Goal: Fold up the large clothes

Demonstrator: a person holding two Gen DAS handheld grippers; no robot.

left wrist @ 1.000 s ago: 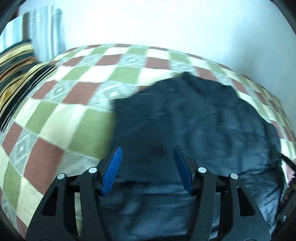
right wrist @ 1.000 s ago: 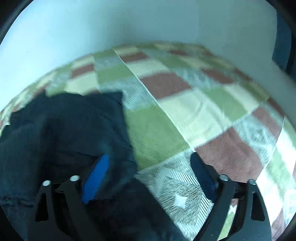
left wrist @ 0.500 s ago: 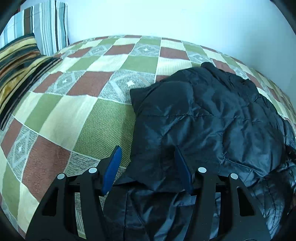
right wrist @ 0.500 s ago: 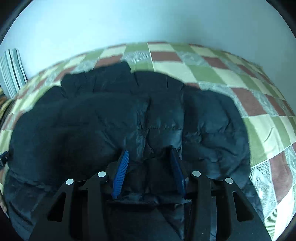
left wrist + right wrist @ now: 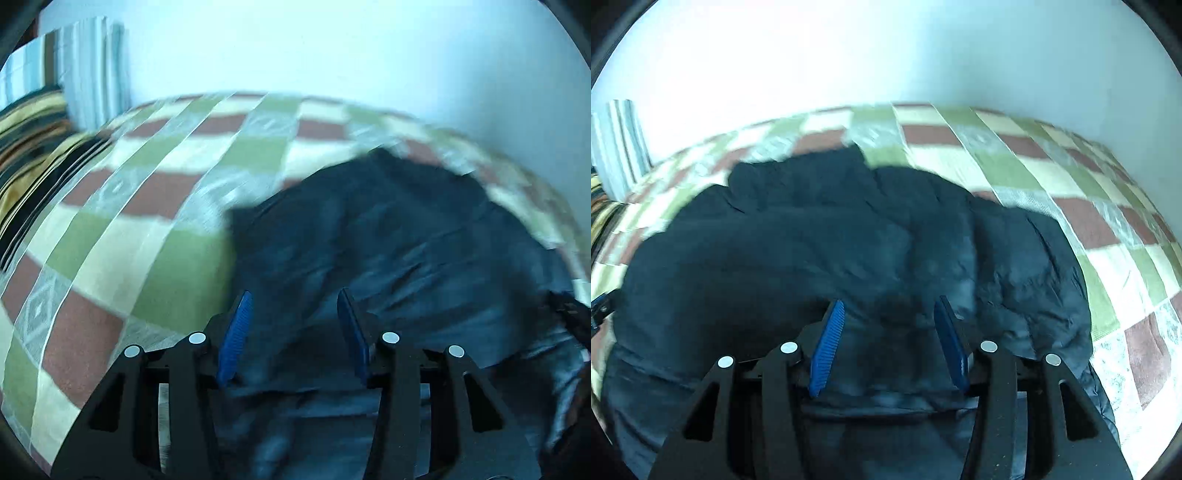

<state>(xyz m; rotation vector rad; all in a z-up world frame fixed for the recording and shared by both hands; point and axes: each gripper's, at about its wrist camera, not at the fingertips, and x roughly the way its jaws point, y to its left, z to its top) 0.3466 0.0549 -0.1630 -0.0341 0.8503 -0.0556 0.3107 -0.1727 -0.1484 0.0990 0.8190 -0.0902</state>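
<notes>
Garment: a dark, quilted puffer jacket [image 5: 406, 236] lies bunched on the bed, spread ahead of both tools and running under their fingers; in the right wrist view the jacket [image 5: 849, 251] fills most of the space in front of the fingers.
Left gripper [image 5: 293, 328]: points down at the near edge of the jacket; its jaws are closing. Dark fabric lies between the blue pads [image 5: 236, 332], with a fold edge crossing just behind them, but the blur hides whether the pads press on it, so I cannot tell if the fabric is grasped.
Right gripper [image 5: 888, 339]: angled down over the middle of the jacket; its jaws are opening. The blue pads [image 5: 827, 347] stand apart over the cloth, and a fabric edge runs across at their base; no pinch shows, so it reads as released.
Bedspread [image 5: 122, 236]: checked in green, cream and brick red, to the left of the left tool and beyond the jacket; to the right of the right tool in its own view.
Pillows: a yellow-and-black striped pillow [image 5: 33, 147] far left of the left tool, and a blue-grey striped pillow [image 5: 81, 70] behind it against the wall.
Wall [image 5: 886, 51]: pale, plain, beyond the far side of the bed.
Sharpness: the left wrist view is smeared by motion; the right is clearer.
</notes>
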